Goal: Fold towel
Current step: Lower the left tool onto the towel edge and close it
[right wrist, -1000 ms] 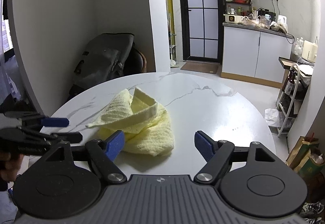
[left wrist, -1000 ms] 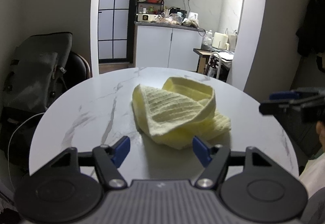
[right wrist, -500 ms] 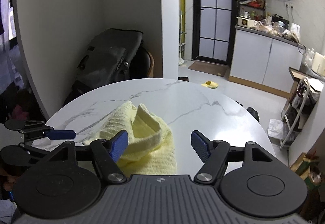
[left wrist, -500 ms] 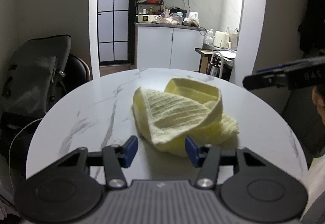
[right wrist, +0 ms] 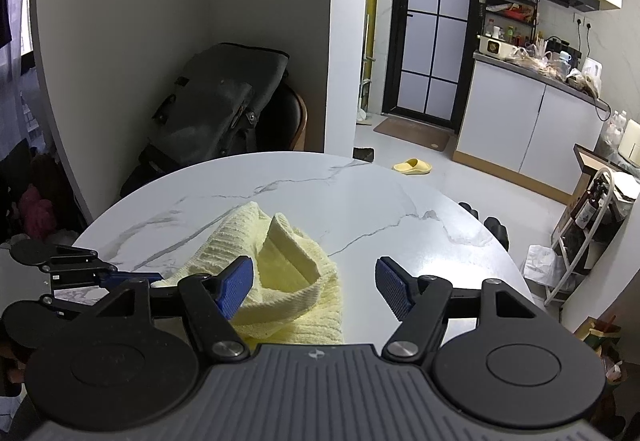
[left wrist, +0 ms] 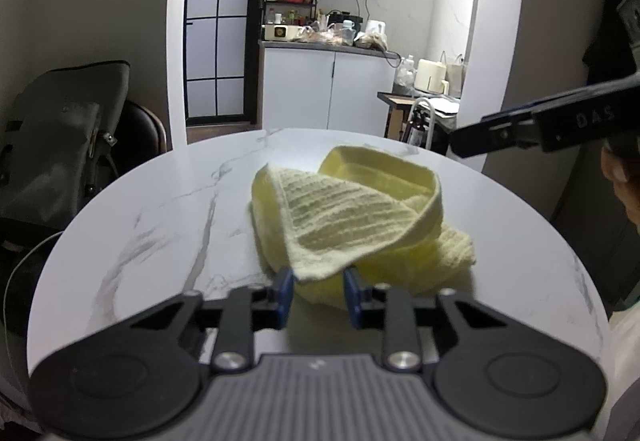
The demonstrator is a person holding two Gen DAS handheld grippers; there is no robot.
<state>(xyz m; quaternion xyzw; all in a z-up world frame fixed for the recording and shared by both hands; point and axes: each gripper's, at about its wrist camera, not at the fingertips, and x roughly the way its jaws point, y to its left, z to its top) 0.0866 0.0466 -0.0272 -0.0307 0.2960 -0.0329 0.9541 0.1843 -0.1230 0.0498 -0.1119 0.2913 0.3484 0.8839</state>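
A crumpled pale yellow towel (left wrist: 352,217) lies in a heap on the round white marble table (left wrist: 160,221). My left gripper (left wrist: 318,279) sits low at the heap's near side and its jaws are closing. The towel's near corner hangs between the blue pads (left wrist: 285,283), with no firm pinch visible. The right wrist view shows the towel (right wrist: 288,273) and the left gripper (right wrist: 152,281) at its left edge. My right gripper (right wrist: 314,277) stands open above the towel's near side with nothing between its pads. It appears side-on as the right gripper (left wrist: 468,139) at upper right.
A grey bag (left wrist: 60,145) rests on a dark chair behind the table on the left. White kitchen cabinets (left wrist: 328,89) stand beyond the doorway. A yellow slipper (right wrist: 412,165) lies on the floor, and a rack with bottles (right wrist: 592,225) stands right of the table (right wrist: 360,201).
The left jaws have narrowed from wide apart to close around the towel's near corner. The right gripper has shifted sideways and upward over the table's right side, still open.
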